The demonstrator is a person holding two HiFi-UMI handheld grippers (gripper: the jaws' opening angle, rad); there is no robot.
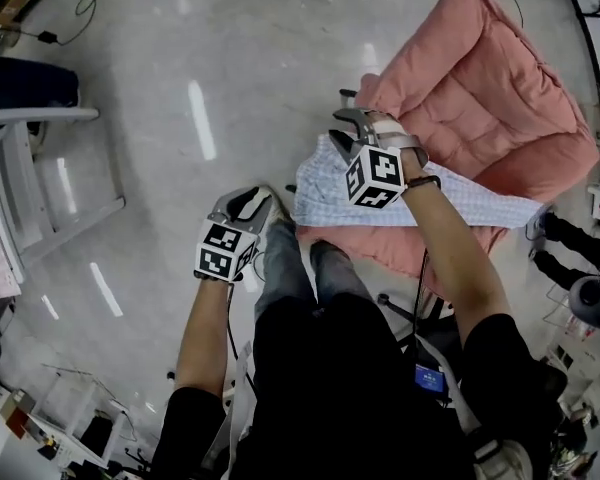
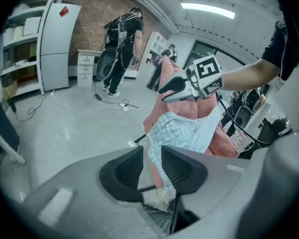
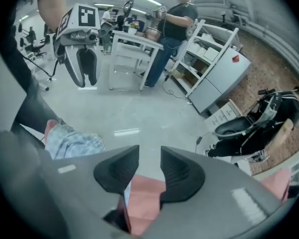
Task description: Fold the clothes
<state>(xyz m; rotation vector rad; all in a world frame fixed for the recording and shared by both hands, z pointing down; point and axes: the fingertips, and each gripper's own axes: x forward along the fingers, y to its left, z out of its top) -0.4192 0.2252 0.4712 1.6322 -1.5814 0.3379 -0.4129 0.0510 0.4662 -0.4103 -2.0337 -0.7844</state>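
Though I hold two claws, one in each hand, there is only one checked shirt (image 1: 320, 196) here, and it lies spread across the front edge of the one pink padded seat (image 1: 480, 98). My right forearm crosses the shirt and hides its middle, so I cannot tell how it is folded. In the right gripper view only a crumpled bit of it shows at the left. My left claw (image 2: 152, 156) hangs just beside the shirt's left edge, over the grey floor (image 1: 180, 68) next to my leg, pointing forward and down. Its jaws stand a narrow gap apart with nothing pressed between the pads, and the cloth shows only beyond the gap. My right claw (image 3: 149, 158) hovers over the shirt, tilted steeply down. Its jaws are likewise narrowly parted and empty, with the pink seat showing through.
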